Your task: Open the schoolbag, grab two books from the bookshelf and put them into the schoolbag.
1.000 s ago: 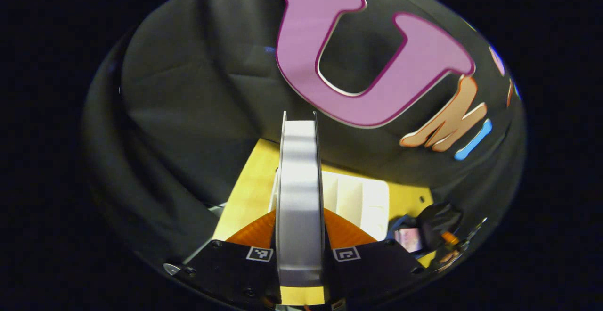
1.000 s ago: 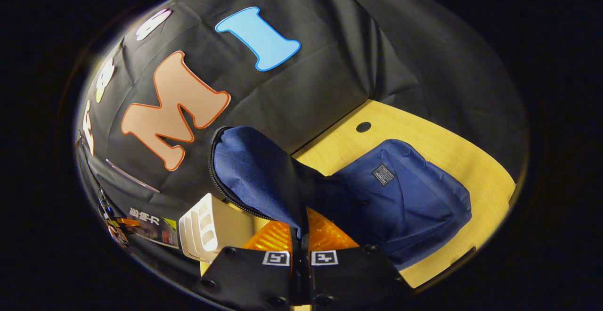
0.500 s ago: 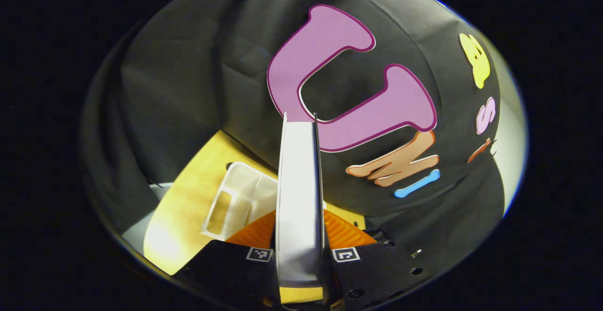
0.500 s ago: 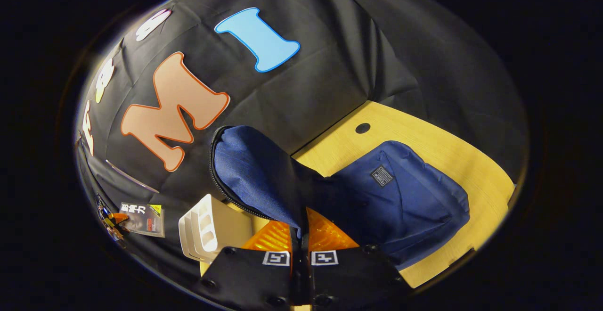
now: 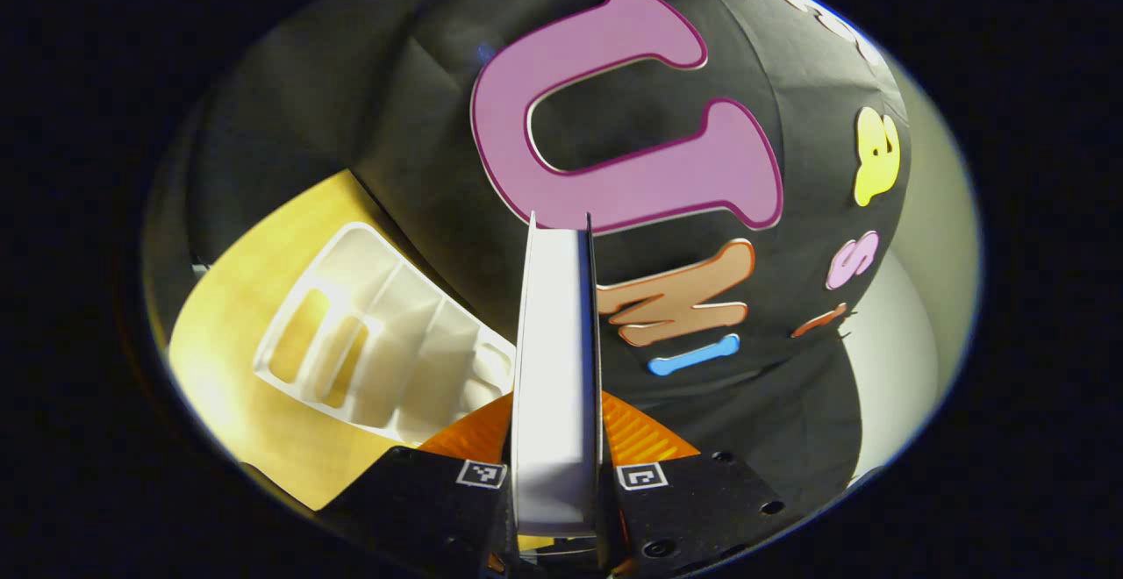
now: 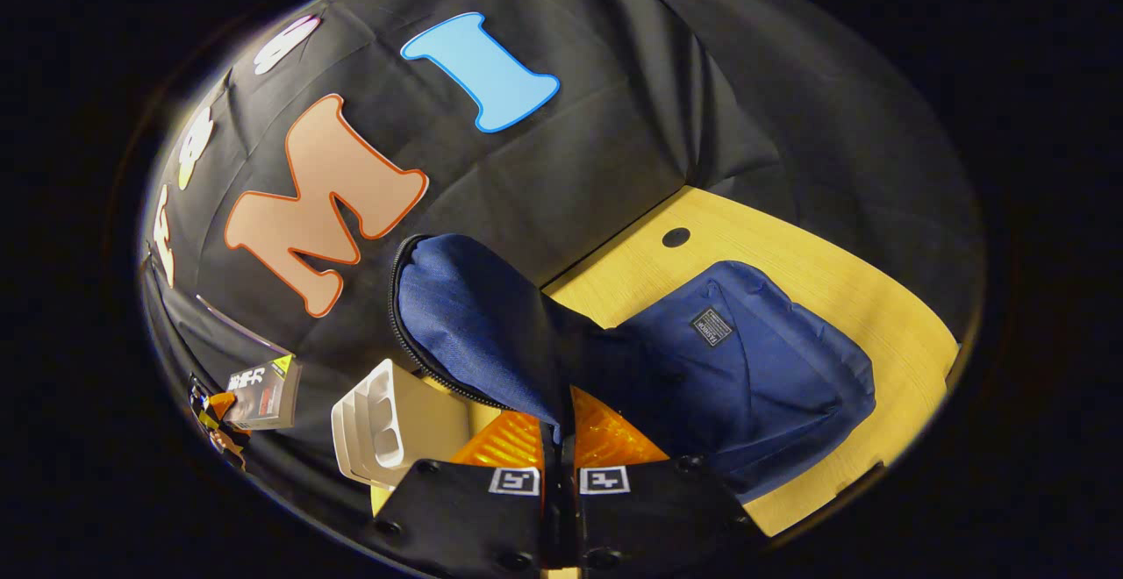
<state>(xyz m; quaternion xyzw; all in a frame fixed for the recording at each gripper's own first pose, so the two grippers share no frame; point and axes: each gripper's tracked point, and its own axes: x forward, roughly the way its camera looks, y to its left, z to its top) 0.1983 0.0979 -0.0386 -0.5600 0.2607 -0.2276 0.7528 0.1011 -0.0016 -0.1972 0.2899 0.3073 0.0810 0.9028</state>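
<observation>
Since the earlier frame the left gripper (image 5: 556,439) has swung, so the white plastic bookshelf (image 5: 377,342) on the yellow wooden tabletop (image 5: 228,298) shows more; it clamps a thick white-paged book (image 5: 556,368) upright. The right gripper (image 6: 560,465) pinches the open flap of the blue fabric schoolbag (image 6: 754,360), which lies on the tabletop

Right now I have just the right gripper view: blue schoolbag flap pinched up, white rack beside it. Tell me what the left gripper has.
Observer: The left gripper is shut on a book, held edge-on with its white page block facing the camera.
Operator: Report where it is relative to the bookshelf.
Observer: The white bookshelf lies to the camera's left on the wooden table; the book is lifted clear of it.
Operator: Confirm whether the slots hold more books.
Observer: The slots visible in the left gripper view hold no books.
</observation>
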